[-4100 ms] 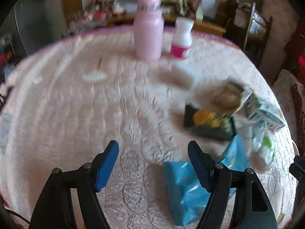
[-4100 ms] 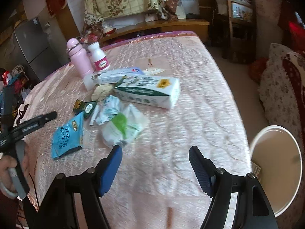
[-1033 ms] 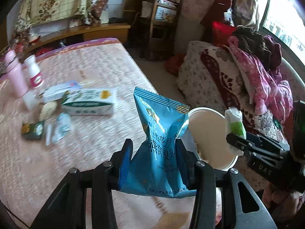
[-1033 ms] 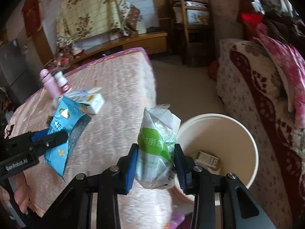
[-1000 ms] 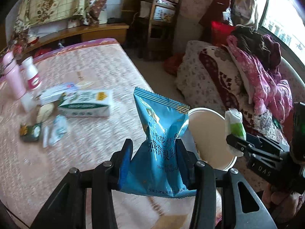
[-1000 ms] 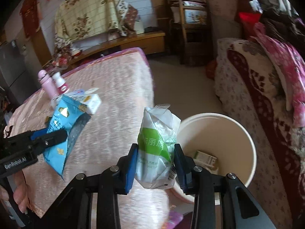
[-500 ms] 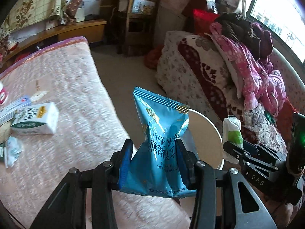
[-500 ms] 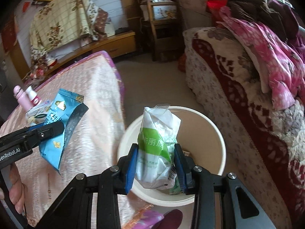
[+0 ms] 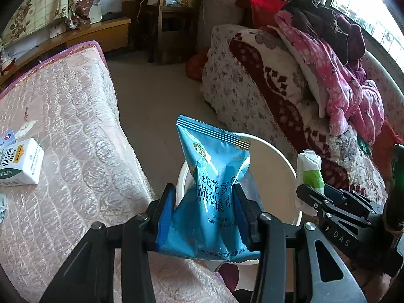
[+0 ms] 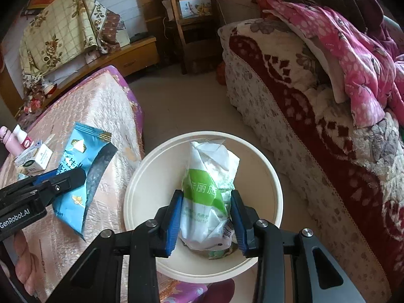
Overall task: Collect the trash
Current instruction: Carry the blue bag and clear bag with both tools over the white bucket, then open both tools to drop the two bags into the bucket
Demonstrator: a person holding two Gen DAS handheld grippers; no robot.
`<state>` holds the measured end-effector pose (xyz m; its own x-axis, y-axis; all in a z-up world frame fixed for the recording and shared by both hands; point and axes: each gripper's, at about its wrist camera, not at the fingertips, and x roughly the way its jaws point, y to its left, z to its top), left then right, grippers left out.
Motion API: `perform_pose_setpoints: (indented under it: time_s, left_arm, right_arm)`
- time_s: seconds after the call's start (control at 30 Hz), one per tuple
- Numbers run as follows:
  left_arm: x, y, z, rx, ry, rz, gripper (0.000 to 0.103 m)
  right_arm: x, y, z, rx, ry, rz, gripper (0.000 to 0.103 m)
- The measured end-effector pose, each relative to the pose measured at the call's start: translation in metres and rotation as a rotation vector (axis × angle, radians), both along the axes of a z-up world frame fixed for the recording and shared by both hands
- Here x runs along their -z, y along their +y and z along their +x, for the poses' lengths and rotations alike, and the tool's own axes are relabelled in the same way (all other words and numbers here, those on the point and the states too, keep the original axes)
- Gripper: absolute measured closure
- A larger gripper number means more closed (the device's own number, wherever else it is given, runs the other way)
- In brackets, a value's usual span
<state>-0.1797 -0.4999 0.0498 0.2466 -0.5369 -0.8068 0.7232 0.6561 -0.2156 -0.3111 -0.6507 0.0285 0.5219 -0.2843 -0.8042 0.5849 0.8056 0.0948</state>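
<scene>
My left gripper (image 9: pixel 203 214) is shut on a blue snack bag (image 9: pixel 214 176), held upright near the rim of the cream trash bucket (image 9: pixel 272 161). The blue bag also shows in the right wrist view (image 10: pixel 80 166), above the table edge left of the bucket. My right gripper (image 10: pixel 205 217) is shut on a white and green plastic wrapper (image 10: pixel 209 192) and holds it directly above the open bucket (image 10: pixel 151 176). The wrapper shows in the left wrist view (image 9: pixel 309 174) at the bucket's right side. Some trash lies at the bucket's bottom.
The pink quilted table (image 9: pixel 63 126) is on the left with a white and green carton (image 9: pixel 20 164) and a pink bottle (image 10: pixel 10 141) and a white bottle further back. A sofa with floral cover and pink clothes (image 10: pixel 341 75) stands right of the bucket. A wooden chair (image 10: pixel 192 12) is behind.
Both grippers have moved right, off the table, with their loads. The right gripper now hangs over the bucket's middle and the left gripper is at its rim.
</scene>
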Motion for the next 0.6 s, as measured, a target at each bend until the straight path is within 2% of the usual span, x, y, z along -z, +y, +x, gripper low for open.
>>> perform_pose_setpoints:
  time_s: [0.37, 0.5, 0.53, 0.6]
  left_arm:
    - [0.012, -0.011, 0.003, 0.006, 0.014, 0.000, 0.054]
    - [0.013, -0.012, 0.005, 0.005, 0.022, -0.018, 0.048]
    - [0.013, -0.012, 0.005, 0.005, 0.026, -0.025, 0.045]
    - [0.014, -0.013, 0.006, 0.003, 0.038, -0.030, 0.042]
  right_arm:
    - [0.006, -0.008, 0.005, 0.023, 0.009, -0.008, 0.060]
    - [0.008, -0.011, 0.005, 0.044, 0.010, -0.016, 0.047]
    - [0.008, -0.012, 0.005, 0.051, 0.005, -0.012, 0.039]
    - [0.008, -0.015, 0.003, 0.067, -0.007, 0.001, 0.035]
